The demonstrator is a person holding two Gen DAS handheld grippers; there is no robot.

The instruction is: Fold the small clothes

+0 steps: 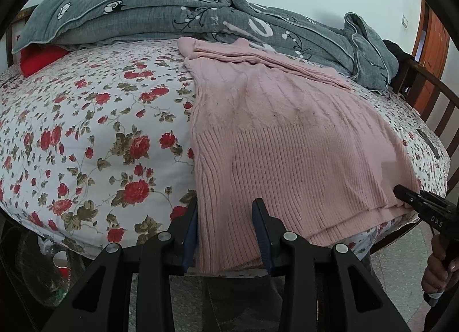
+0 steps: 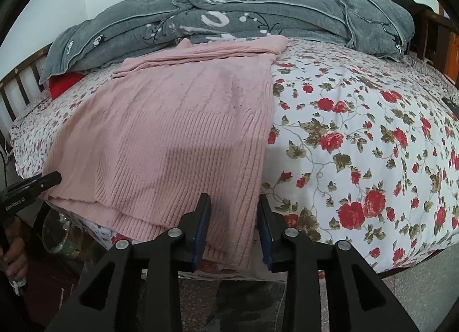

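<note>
A pink ribbed knit sweater point(image 1: 287, 137) lies flat on the floral bed sheet point(image 1: 86, 131), its hem hanging slightly over the near edge of the bed. A sleeve is folded across its far end, by the collar. My left gripper point(image 1: 226, 201) stands open at the hem's left corner, with the fabric lying between its fingers but not pinched. In the right wrist view, my right gripper point(image 2: 233, 197) is open at the right corner of the sweater point(image 2: 178, 137), the knit edge lying loose between its blue pads. Each gripper shows in the other's view: the right gripper point(image 1: 400, 190) and the left gripper point(image 2: 54, 177).
A rumpled grey quilt point(image 1: 172, 16) is piled along the far side of the bed, with a red item point(image 1: 40, 56) under its left end. Wooden bed rails point(image 1: 441, 114) stand at the right. A cup point(image 1: 60, 260) sits low beside the bed. The floor is speckled stone.
</note>
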